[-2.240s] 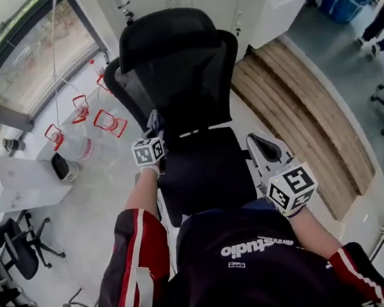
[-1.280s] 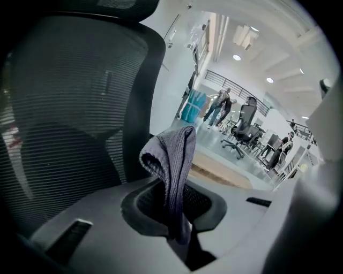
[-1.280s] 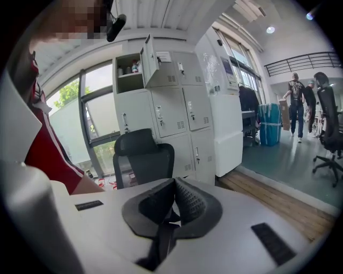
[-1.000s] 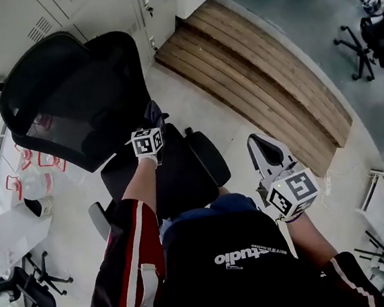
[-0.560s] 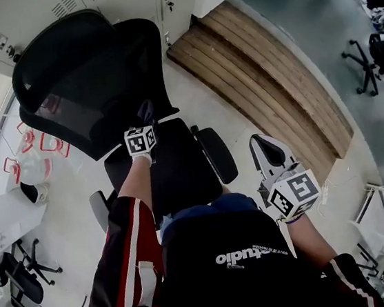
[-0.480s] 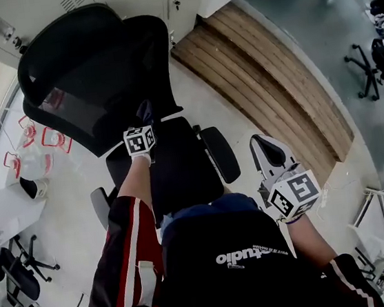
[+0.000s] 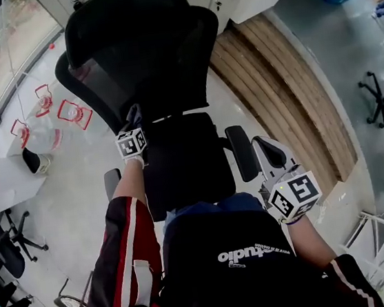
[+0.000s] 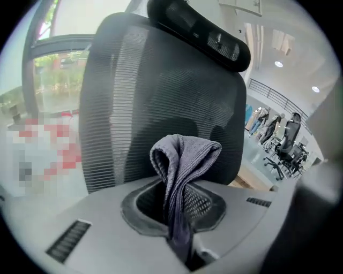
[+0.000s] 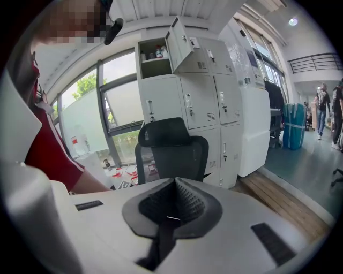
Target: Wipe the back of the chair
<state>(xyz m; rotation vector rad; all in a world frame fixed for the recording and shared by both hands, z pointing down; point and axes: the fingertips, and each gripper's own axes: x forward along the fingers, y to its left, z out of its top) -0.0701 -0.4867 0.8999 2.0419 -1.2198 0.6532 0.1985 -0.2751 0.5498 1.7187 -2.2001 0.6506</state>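
Swung round within the last half second, the chair (image 7: 169, 82) now stands square to the person with its backrest (image 8: 161, 101) at 12 o'clock, where it had been turned toward 10 o'clock. The mesh face thus lies directly ahead, so a wiping stroke looks ready to begin.

The lockers (image 9: 198, 107) stand close behind the chair at 12 o'clock and leave little room there. A wooden step (image 7: 287, 82) bounds the floor from 1 to 3 o'clock, while the floor toward 9 o'clock lies open up to a white table (image 7: 1, 186). The headrest (image 8: 198, 32) caps the backrest's upper edge. An armrest (image 7: 242, 151) projects at 3 o'clock of the seat (image 7: 186, 160), just beside the right gripper (image 9: 170, 214), whose jaws are closed with nothing between them.

The left gripper (image 7: 133, 125) is clamped on a folded grey cloth (image 8: 182, 160). The cloth is near the lower mesh, with contact not evident.
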